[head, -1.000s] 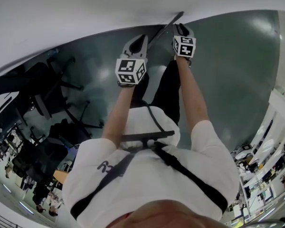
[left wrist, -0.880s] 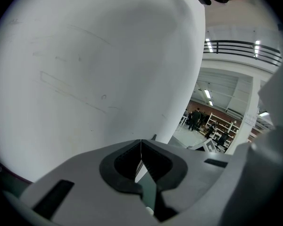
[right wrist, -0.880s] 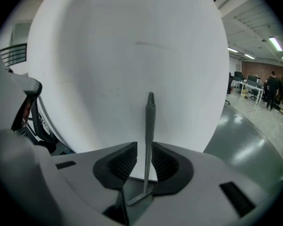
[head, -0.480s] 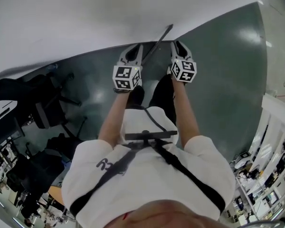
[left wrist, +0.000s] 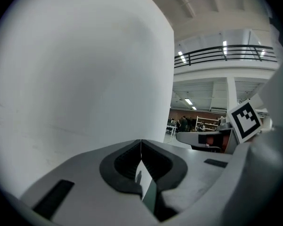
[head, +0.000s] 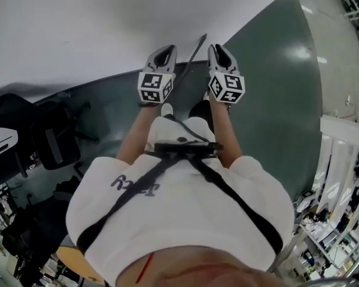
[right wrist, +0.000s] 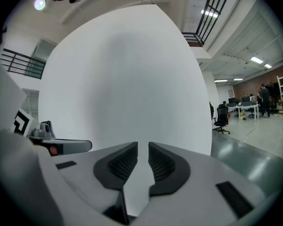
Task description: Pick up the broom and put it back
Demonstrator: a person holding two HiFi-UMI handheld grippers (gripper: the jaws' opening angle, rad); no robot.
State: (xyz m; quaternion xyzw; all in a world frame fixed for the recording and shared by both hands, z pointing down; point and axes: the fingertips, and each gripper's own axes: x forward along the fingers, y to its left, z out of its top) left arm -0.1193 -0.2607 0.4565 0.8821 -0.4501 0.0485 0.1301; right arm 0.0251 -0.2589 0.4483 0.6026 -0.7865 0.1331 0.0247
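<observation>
In the head view a thin dark broom handle slants against the white wall, between my two raised grippers. Neither one holds it, and its head is hidden. Left of the handle, my left gripper has its jaws shut; in the left gripper view the tips meet with nothing between them. On the other side, my right gripper stands slightly open. In the right gripper view only bare wall shows through the gap. Both grippers point at the wall, and the broom appears in neither gripper view.
Dark office chairs crowd the grey-green floor at the left. A white railing and desks lie at the right. In the right gripper view a black chair and people at tables stand far off, past the wall's edge.
Both grippers have risen and drawn closer together toward the wall, the right one more. The broom handle stays between them, and neither jaw has visibly changed.
</observation>
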